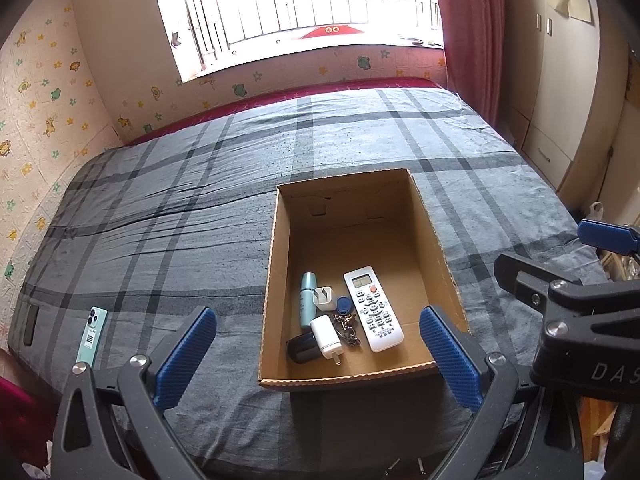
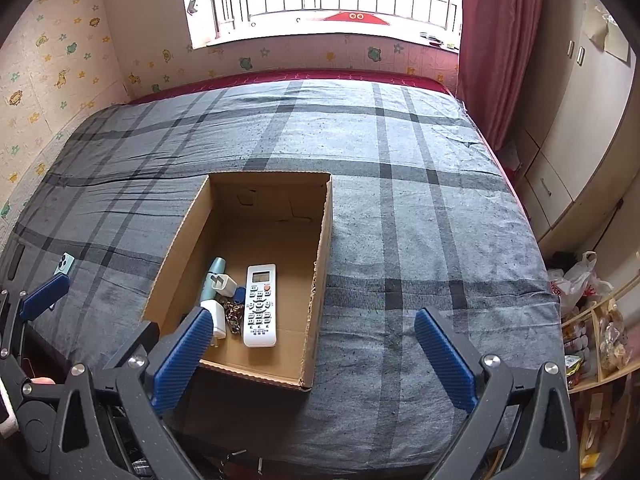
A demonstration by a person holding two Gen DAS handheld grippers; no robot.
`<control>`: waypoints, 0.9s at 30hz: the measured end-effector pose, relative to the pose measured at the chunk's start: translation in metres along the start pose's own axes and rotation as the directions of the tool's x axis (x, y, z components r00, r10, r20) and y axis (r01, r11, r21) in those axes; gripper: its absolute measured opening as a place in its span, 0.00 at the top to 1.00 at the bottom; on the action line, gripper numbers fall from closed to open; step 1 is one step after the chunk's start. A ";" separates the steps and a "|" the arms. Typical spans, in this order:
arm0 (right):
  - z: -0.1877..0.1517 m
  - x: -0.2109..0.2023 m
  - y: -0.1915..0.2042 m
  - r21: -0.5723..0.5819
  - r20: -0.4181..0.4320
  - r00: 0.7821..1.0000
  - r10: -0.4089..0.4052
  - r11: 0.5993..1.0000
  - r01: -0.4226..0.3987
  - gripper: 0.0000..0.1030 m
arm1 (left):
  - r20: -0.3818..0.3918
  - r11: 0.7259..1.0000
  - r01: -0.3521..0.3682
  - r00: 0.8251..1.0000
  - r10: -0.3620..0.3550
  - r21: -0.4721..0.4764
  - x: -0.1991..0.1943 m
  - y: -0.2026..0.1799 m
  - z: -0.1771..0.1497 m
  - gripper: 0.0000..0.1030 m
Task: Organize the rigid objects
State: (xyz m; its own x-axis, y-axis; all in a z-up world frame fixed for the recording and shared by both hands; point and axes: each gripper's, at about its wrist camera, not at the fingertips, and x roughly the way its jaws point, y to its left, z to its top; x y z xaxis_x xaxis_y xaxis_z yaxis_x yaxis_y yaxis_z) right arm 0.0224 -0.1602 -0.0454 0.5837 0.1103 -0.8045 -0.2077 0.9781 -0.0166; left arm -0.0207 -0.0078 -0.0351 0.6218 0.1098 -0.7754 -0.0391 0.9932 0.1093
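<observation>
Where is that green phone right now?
The green phone lies flat on the grey plaid bedspread, outside and left of the cardboard box, near the bed's near-left corner in the left wrist view.

On the plaid bed (image 1: 160, 208) an open cardboard box (image 1: 272, 264) holds a white remote (image 1: 373, 308), chargers and keys at its near end — a green phone (image 1: 92, 334) lies at eight o'clock — while the left gripper (image 1: 318, 354) gapes empty.
</observation>
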 end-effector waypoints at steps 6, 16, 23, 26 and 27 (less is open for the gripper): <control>0.000 0.000 0.000 0.000 -0.003 1.000 0.001 1.000 -0.001 0.00 | 0.002 1.000 0.001 1.000 -0.001 0.002 0.000 0.000 0.000 0.00; -0.001 -0.001 0.001 -0.003 -0.004 1.000 0.002 1.000 -0.002 0.00 | 0.010 1.000 -0.002 1.000 0.003 -0.003 -0.003 -0.001 0.000 0.00; -0.001 -0.001 0.002 -0.008 -0.003 1.000 0.001 1.000 -0.002 0.00 | 0.013 1.000 0.001 1.000 -0.001 -0.003 -0.004 0.001 0.001 0.00; -0.001 0.000 0.002 -0.011 -0.005 1.000 0.003 1.000 -0.004 0.00 | 0.013 1.000 -0.001 1.000 0.001 -0.003 -0.004 0.001 0.001 0.00; 0.000 0.000 0.002 -0.013 -0.005 1.000 0.004 1.000 -0.004 0.00 | 0.013 1.000 0.000 1.000 0.000 -0.003 -0.004 0.001 0.001 0.00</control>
State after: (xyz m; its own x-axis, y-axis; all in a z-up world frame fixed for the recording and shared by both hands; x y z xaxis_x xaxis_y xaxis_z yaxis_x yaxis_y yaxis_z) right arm 0.0216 -0.1582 -0.0455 0.5789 0.1135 -0.8074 -0.2202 0.9752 -0.0208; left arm -0.0220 -0.0072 -0.0311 0.6319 0.1097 -0.7673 -0.0414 0.9933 0.1080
